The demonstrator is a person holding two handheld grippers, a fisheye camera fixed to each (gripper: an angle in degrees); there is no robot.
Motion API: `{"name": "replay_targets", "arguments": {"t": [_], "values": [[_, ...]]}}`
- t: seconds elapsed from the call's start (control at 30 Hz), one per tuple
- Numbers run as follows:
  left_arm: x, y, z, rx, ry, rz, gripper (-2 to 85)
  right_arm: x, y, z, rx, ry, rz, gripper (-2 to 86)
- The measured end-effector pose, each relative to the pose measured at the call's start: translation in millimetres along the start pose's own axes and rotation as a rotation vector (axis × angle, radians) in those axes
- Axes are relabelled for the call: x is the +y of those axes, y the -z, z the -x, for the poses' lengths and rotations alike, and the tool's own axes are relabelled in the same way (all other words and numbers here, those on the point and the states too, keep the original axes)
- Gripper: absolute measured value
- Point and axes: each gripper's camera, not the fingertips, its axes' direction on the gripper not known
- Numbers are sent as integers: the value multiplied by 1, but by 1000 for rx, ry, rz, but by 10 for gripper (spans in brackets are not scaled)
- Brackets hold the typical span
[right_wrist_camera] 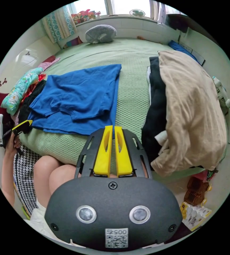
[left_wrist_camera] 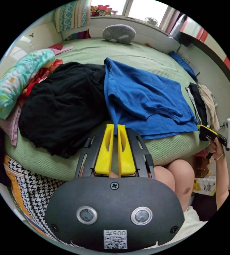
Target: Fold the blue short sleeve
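I read the blue short sleeve (left_wrist_camera: 144, 101) as light, limp knit cotton: it will sag and drape the moment I lift it, crease wherever I let it bunch, and slide easily over the bed's (left_wrist_camera: 136, 53) green textured cover. Nothing fragile about it. It needs 2 pinch points held apart to stay flat, so I would take it at the hem corners or shoulder seams, not mid-panel, where a grab would only gather a wad of cloth.

It lies spread on the bed just ahead of my left claw (left_wrist_camera: 114, 127), a little to that claw's right, partly doubled over, with 1 sleeve edge rumpled across the body. A black garment (left_wrist_camera: 62, 106) touches its far side, ahead and to the left of that claw. From my right claw (right_wrist_camera: 110, 128) the shirt (right_wrist_camera: 77, 98) sits ahead and to the left, while a beige and black clothes pile (right_wrist_camera: 192, 106) sits ahead to the right.

Both claws have their yellow jaws drawn nearly together, a thin slit between them, holding nothing. Each hovers at the near edge of the mattress, short of the cloth and touching nothing that I can see.
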Motion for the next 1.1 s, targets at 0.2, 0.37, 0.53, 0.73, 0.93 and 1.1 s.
{"name": "replay_targets", "arguments": {"t": [0.2,0.37,0.53,0.73,0.93,1.1], "values": [[57,-27,-18,-20,62,120,48,44,-8,-10,19,-29,60,-9],[99,-13,-27,63,123,92,80,79,16,0,-42,-61,-3,13],[86,20,-64,63,31,-79,94,71,38,57,-55,79,-97,30],[62,-4,-106,26,-100,-45,113,47,2,118,34,211,-37,38],[61,-44,-116,4,-95,64,103,45,-27,128,60,208,17,33],[74,-36,-116,39,-71,41,58,52,-18,120,11,186,1,13]]}}
